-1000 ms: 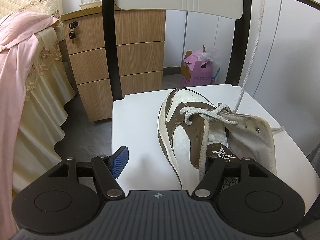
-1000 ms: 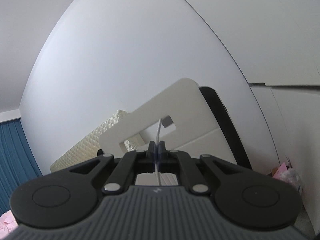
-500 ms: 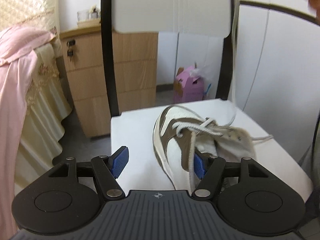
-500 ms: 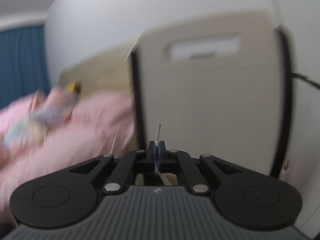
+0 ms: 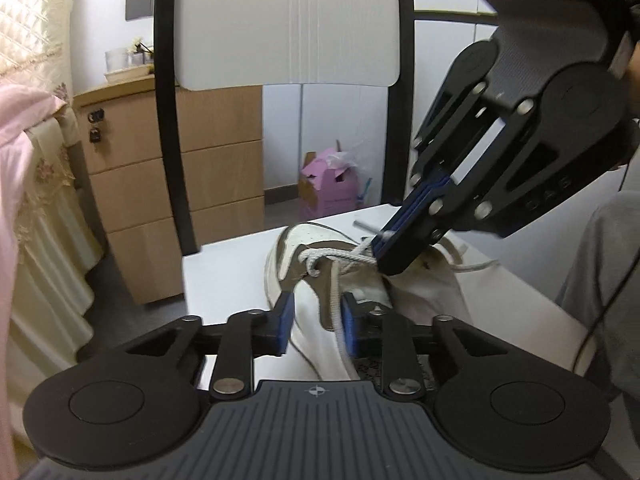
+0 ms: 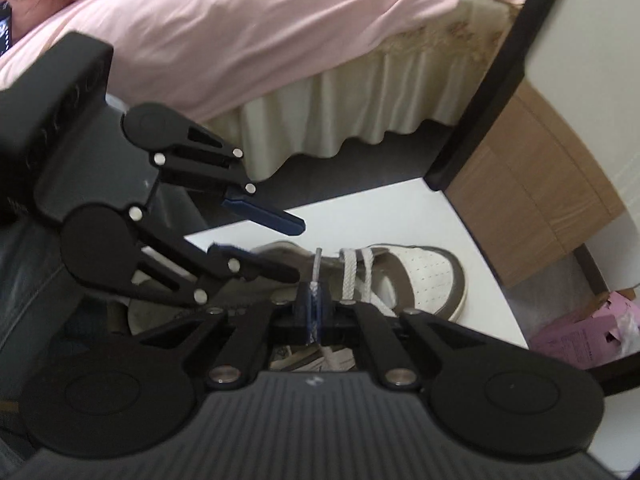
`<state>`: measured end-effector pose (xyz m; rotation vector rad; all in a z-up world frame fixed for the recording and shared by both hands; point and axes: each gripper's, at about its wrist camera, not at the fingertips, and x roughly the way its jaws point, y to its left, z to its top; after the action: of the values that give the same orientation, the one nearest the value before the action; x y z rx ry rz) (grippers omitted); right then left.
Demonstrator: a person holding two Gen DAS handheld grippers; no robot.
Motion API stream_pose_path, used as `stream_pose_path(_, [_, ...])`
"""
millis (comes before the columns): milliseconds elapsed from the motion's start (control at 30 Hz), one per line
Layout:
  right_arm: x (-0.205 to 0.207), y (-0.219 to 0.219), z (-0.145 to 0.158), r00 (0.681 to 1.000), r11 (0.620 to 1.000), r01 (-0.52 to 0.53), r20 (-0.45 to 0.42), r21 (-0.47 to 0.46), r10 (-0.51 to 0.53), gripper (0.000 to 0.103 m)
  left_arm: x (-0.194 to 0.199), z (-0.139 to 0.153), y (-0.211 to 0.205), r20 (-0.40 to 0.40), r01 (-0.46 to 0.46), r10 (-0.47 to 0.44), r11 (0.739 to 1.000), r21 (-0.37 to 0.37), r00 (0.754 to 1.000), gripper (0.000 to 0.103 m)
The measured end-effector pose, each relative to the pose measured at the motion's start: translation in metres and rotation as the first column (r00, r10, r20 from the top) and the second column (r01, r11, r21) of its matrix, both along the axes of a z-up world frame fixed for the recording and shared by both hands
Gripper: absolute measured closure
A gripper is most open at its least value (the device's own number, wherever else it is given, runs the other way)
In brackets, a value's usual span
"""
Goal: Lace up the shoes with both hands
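1. Jaws of the left gripper point(image 5: 316, 322) have just been closing around the loose lace strand point(image 5: 335, 304) over the shoe point(image 5: 304, 280); a gap is still seen, so the strand is judged not yet pinched.
2. Shoe is seen lying on the white chair seat point(image 5: 224, 276), with only its lowest eyelets laced.
3. Right gripper point(image 6: 314, 312), raised a second ago, has been swung down beside the tongue, shut on the lace tip point(image 6: 318, 264); threading is judged next.
4. Both grippers are angled down, close together.
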<state>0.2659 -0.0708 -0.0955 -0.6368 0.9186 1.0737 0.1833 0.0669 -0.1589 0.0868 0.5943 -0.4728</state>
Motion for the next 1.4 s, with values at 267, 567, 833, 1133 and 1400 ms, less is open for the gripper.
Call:
stream_pose_path(267, [0.012,-0.004,-0.011,0.997,0.997,-0.055,-0.050,-0.049,0.053,0.100,0.029,-0.017,0.051,-0.285,-0.143,0.024,0.904,-0.404,0.958,0.085])
stream_pose_path(567, [0.034,0.008,-0.027,0.993,0.998,-0.023,-0.119,-0.055,0.016,0.100,0.050,-0.052,0.090,-0.507,-0.355,-0.033,0.675,-0.647,0.861,0.085])
stream_pose_path(833, [0.049,0.015,-0.041,0.986,0.997,0.006,-0.169,-0.071,-0.018,0.100,0.049,-0.048,0.088,-0.494,-0.340,-0.030,0.689,-0.640,0.869,0.085])
stream_pose_path(1133, [0.053,0.021,-0.046,0.982,0.997,0.022,-0.183,-0.078,-0.037,0.100,0.046,-0.042,0.086,-0.469,-0.312,-0.019,0.724,-0.616,0.883,0.085])
stream_pose_path(1400, [0.056,0.020,-0.040,0.978,0.996,0.074,-0.193,-0.050,-0.082,0.100,0.040,-0.027,0.073,-0.385,-0.226,0.006,0.818,-0.529,0.923,0.085])
